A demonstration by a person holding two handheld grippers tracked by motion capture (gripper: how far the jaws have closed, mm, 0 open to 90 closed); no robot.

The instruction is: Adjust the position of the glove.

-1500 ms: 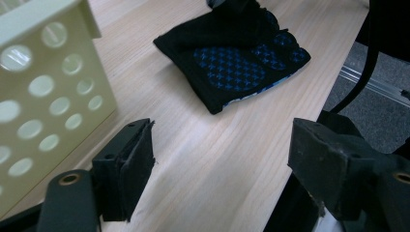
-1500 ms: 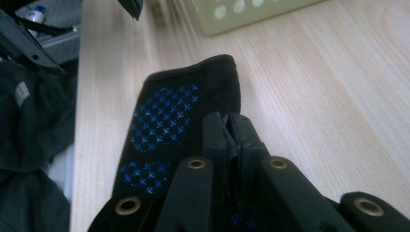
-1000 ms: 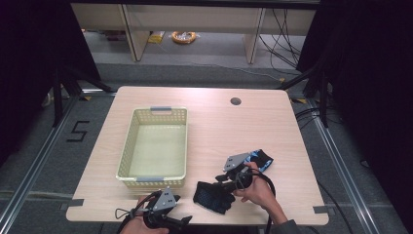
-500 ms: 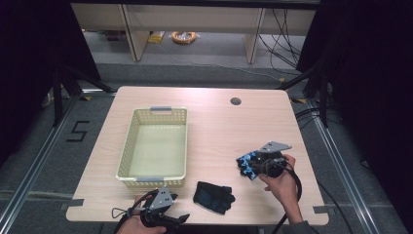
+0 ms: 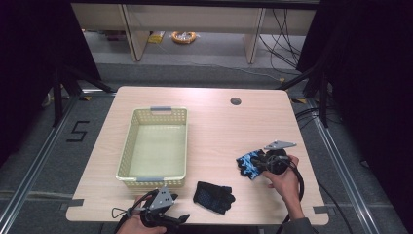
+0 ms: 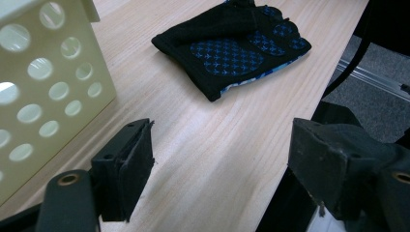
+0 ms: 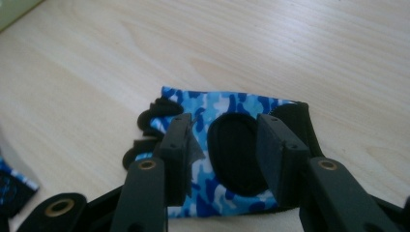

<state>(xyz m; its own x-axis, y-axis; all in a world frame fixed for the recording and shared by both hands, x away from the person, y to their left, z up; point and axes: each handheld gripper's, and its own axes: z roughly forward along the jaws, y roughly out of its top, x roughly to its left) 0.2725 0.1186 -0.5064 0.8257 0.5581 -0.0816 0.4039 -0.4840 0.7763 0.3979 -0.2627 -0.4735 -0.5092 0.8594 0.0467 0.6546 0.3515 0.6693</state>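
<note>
Now we see the right gripper (image 7: pixel 220 140) poised over the blue camouflage fingerless glove (image 5: pixel 250 165), which lies flat on the pale wooden table (image 5: pixel 219 126) near its right edge; its jaws, partly apart, have just been closing slightly, gripping nothing. Our left gripper (image 6: pixel 220 159) stands wide at the near edge, facing the black glove with blue palm dots (image 6: pixel 232 46) beside the cream perforated plastic basket (image 5: pixel 156 146).
</note>
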